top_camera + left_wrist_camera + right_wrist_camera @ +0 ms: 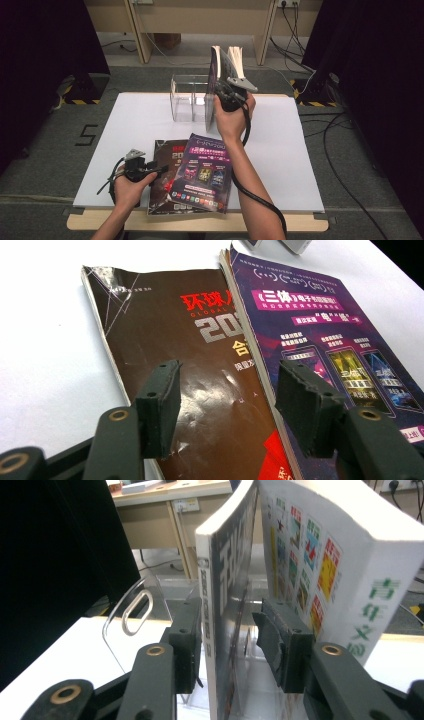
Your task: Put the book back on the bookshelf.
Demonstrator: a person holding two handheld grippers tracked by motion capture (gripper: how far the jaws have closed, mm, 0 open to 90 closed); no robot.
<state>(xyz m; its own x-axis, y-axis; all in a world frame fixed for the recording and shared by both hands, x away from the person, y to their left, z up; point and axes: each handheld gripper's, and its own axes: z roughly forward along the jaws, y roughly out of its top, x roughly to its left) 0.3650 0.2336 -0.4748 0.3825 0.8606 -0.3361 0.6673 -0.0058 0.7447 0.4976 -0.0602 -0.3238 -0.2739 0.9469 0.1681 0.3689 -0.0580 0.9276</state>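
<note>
From the high view, the person is raising the right gripper [223,95] at the far side of the white table [130,130], carrying upright magazines [225,65] just beside the clear acrylic holder [187,97]. They are being kept vertical, spine down, most likely so they can slide into one of the holder's slots. The left gripper [155,171] is resting low near the table's front edge, its tips at the brown magazine [162,165], which is lying flat and partly under the purple magazine [205,172]; these two seem to be waiting their turn.

In the left gripper view, the left gripper [227,405] is standing wide apart with nothing between its pads. It is hovering over the brown magazine [200,390] right at the seam where the purple magazine [320,340] overlaps it, probably lining up for a later pickup.

In the right gripper view, the right gripper [227,645] is partly closed, with a grey-covered magazine [225,590] standing between the jaws. The left pad is lying against it; whether the right pad is pressing cannot be told. A thicker white magazine [345,565] is leaning beside it, outside the pads. The holder's curved divider [130,615] is showing behind, so the drop point is near.
</note>
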